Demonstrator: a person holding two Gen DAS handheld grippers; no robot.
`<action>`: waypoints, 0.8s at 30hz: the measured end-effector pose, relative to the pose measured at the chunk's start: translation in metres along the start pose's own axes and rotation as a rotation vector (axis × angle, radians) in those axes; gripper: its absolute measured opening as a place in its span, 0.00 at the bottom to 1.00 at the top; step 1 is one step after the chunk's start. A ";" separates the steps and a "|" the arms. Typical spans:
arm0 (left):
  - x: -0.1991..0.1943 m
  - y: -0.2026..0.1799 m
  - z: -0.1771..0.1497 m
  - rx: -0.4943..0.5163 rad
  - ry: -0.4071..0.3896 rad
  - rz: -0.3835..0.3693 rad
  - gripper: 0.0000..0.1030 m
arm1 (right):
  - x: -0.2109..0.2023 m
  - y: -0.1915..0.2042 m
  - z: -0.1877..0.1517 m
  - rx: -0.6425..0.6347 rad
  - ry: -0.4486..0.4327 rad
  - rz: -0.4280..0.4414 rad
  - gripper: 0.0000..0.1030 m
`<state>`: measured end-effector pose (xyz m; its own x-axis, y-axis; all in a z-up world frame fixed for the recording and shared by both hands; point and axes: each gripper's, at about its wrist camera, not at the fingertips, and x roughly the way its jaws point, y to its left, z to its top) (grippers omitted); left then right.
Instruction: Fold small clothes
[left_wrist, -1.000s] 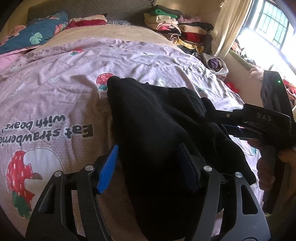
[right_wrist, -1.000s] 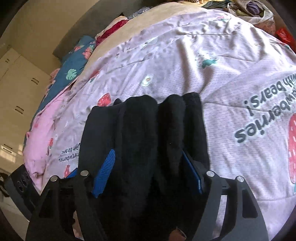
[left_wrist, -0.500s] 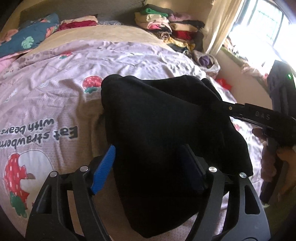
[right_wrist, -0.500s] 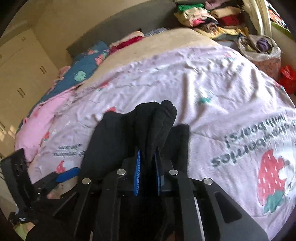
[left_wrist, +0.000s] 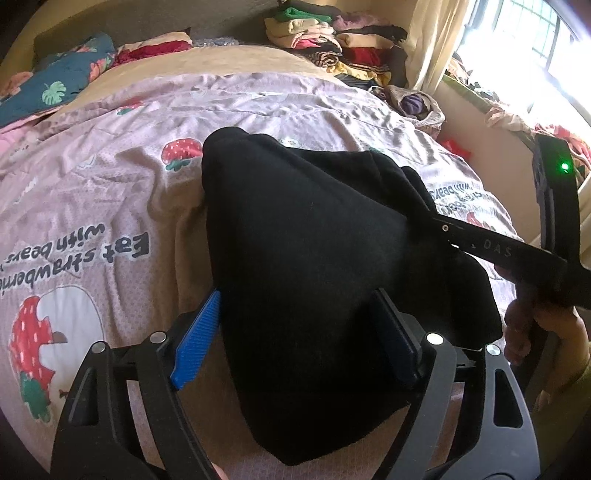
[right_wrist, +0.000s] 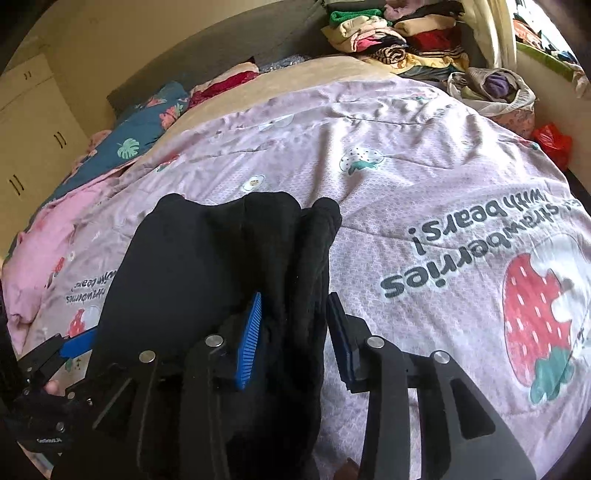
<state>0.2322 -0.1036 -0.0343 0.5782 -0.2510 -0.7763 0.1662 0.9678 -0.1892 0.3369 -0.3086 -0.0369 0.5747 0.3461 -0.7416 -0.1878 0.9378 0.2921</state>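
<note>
**Inspector:** Since half a second ago the right tongs (right_wrist: 293, 338) have parted — their blue pads were pinched together on a ridge of the black garment (left_wrist: 314, 266) and now stand apart, with a roll of cloth lying loosely between them. Left tongs (left_wrist: 295, 339) unchanged: spread wide, the garment's body draped between the pads.

**Assistant:** Is either pair gripping?

**Inspector:** Neither, by the look of it. The left pair is released, though the cloth brushes both pads. The right pair is slackened; the fabric touches the left pad (right_wrist: 251, 339), while the right pad stands just clear of it.

**Assistant:** Location of the garment?

**Inspector:** It is on the bed, lying on the pink strawberry quilt (right_wrist: 424, 192), bunched in thick folds near the front edge, between the two tools. The stack of folded clothes (left_wrist: 332, 40) sits well apart at the far corner, and a bag of laundry (right_wrist: 491, 88) lies beside the bed.

**Assistant:** What is the recommendation for the step in hand?

**Inspector:** In judgement, this is a re-grip between folds. The right pair should close on one clean edge, not on the whole roll — a thick bite invites slipping and a crooked crease. The left pair should pin or lift the opposite edge at matching height, keep the cloth taut, and then lay it flat on the quilt before either pair lets go.
</note>
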 end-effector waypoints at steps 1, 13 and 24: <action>-0.001 0.000 -0.001 -0.002 0.000 0.000 0.71 | -0.002 0.001 -0.001 -0.002 -0.005 -0.005 0.35; -0.016 -0.003 -0.006 -0.009 -0.011 0.004 0.77 | -0.042 0.006 -0.019 -0.009 -0.060 -0.022 0.66; -0.029 -0.004 -0.009 -0.001 -0.020 0.008 0.82 | -0.065 0.012 -0.036 -0.029 -0.082 -0.025 0.81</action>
<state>0.2074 -0.0998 -0.0170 0.5956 -0.2436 -0.7655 0.1604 0.9698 -0.1838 0.2686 -0.3191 -0.0072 0.6422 0.3205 -0.6963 -0.1950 0.9468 0.2560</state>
